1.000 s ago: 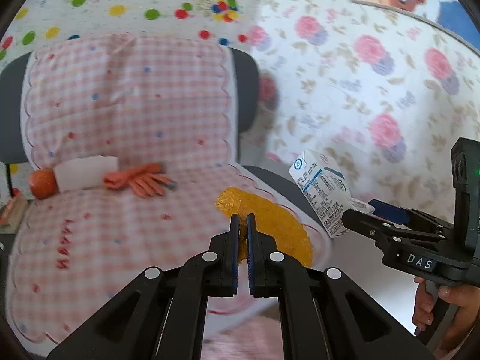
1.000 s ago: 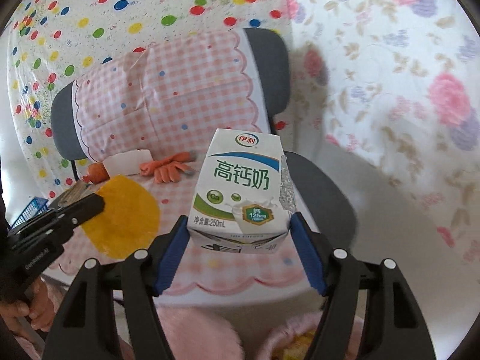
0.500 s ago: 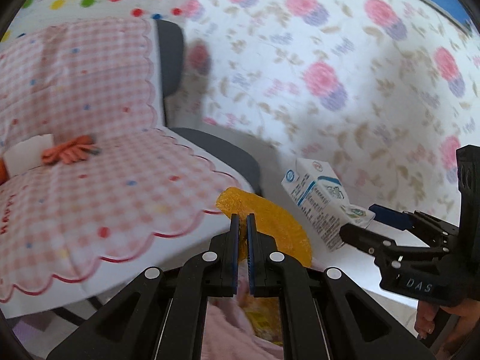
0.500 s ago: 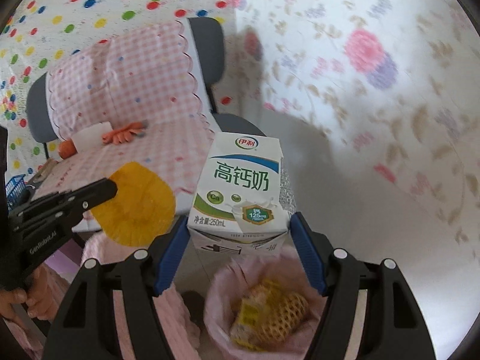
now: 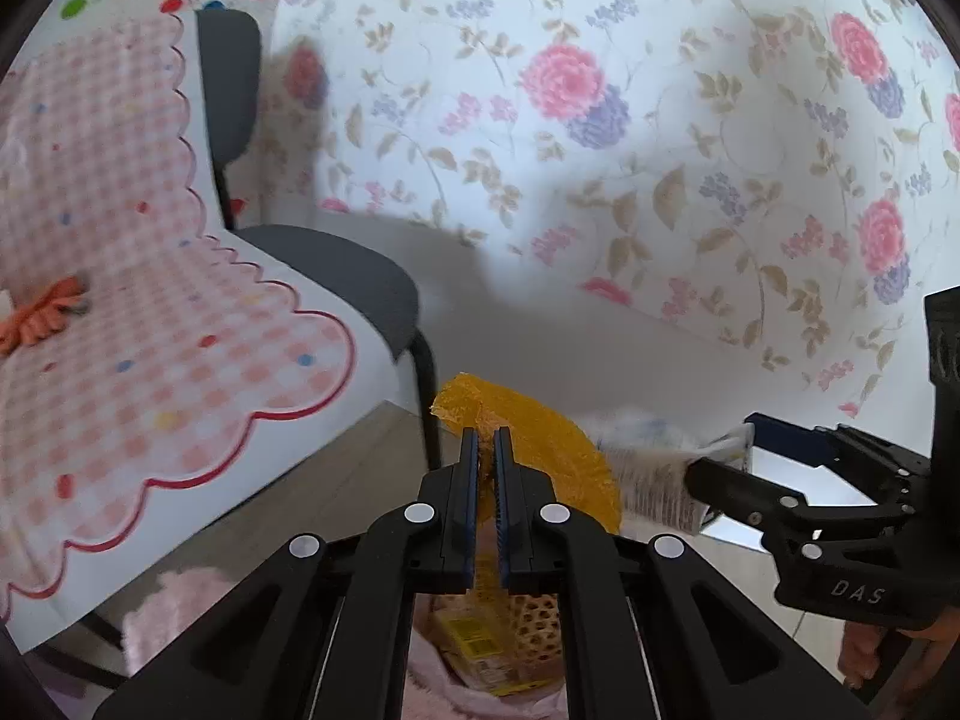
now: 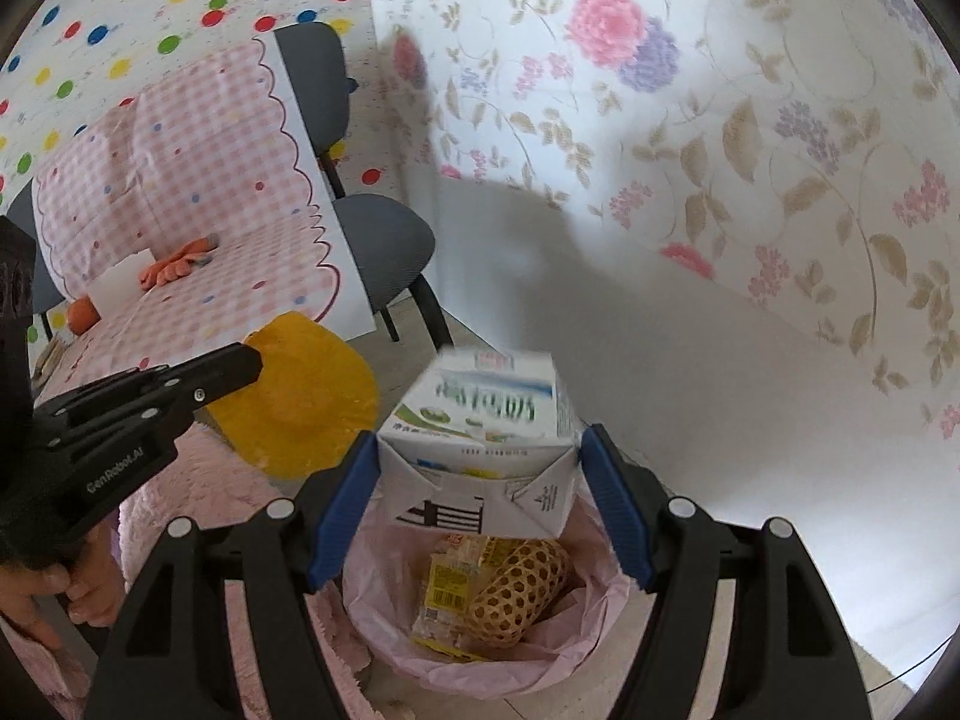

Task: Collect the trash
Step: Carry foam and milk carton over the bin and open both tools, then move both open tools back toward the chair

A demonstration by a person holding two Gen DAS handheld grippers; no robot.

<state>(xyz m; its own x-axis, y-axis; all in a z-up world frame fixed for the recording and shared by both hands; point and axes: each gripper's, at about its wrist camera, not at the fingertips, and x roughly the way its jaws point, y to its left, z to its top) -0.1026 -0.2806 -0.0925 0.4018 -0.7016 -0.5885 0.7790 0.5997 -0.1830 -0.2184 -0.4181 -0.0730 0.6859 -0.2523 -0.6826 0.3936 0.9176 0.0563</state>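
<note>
Trash held above the bin (image 6: 384, 648)

Right tongs (image 6: 477, 483) stand wide, gripping a carton (image 6: 480, 438); left tongs (image 5: 486, 480), opening slightly, pinch a yellow wrapper (image 5: 552, 450) beside it.

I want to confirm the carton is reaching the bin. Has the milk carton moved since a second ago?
Yes. In the right wrist view the milk carton was in front of the chair; it now hangs over the pink-lined bin, right of it.
</note>
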